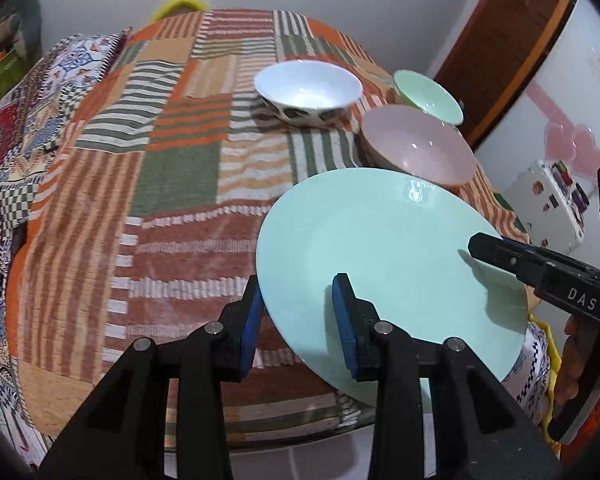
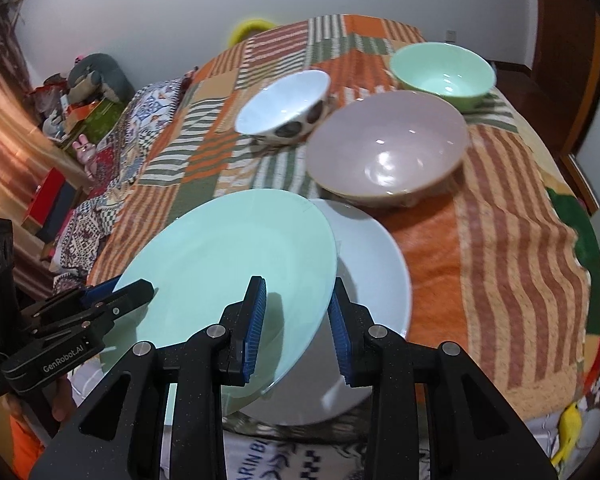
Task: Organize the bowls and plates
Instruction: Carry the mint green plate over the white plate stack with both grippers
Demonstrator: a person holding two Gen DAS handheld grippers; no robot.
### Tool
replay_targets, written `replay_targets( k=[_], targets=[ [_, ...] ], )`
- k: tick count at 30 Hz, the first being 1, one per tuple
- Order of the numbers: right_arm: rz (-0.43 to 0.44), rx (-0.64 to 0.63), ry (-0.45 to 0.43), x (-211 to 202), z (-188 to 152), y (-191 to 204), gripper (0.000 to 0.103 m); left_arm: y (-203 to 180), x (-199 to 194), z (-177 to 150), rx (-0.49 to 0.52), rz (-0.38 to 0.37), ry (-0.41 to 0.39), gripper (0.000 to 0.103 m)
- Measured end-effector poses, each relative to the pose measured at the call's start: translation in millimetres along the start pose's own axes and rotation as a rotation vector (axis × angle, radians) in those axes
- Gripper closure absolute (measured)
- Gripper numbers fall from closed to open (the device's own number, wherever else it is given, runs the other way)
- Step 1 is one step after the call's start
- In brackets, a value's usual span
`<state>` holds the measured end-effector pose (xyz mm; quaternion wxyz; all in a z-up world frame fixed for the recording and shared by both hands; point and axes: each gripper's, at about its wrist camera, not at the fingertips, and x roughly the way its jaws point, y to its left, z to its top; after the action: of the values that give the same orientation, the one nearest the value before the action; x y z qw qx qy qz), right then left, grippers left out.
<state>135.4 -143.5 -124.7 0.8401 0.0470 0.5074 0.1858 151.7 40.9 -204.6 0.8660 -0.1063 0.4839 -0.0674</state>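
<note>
A mint green plate (image 1: 384, 252) is held tilted above the table, also in the right wrist view (image 2: 228, 264). My left gripper (image 1: 298, 320) straddles its left edge with its jaws apart. My right gripper (image 2: 296, 320) straddles its right edge, jaws apart too; it also shows in the left wrist view (image 1: 484, 246). A white plate (image 2: 376, 276) lies under the green one. Behind stand a pink bowl (image 2: 388, 152), a white bowl with dark spots (image 2: 284, 100) and a green bowl (image 2: 444, 70).
The table carries a striped orange, green and brown patchwork cloth (image 1: 160, 184). Its front edge is just below the plates. A bench with patterned cushions and toys (image 2: 96, 120) stands to the left. A wooden door (image 1: 500, 48) is at the right.
</note>
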Motion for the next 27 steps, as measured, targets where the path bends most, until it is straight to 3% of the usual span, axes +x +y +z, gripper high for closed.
replay_targets(
  k=[27],
  targets=[
    [-0.037, 0.059, 0.052, 10.4, -13.1, -34.8, 0.074, -19.5, 44.8, -2.4, 0.022, -0.016, 0.104, 0.068]
  ],
)
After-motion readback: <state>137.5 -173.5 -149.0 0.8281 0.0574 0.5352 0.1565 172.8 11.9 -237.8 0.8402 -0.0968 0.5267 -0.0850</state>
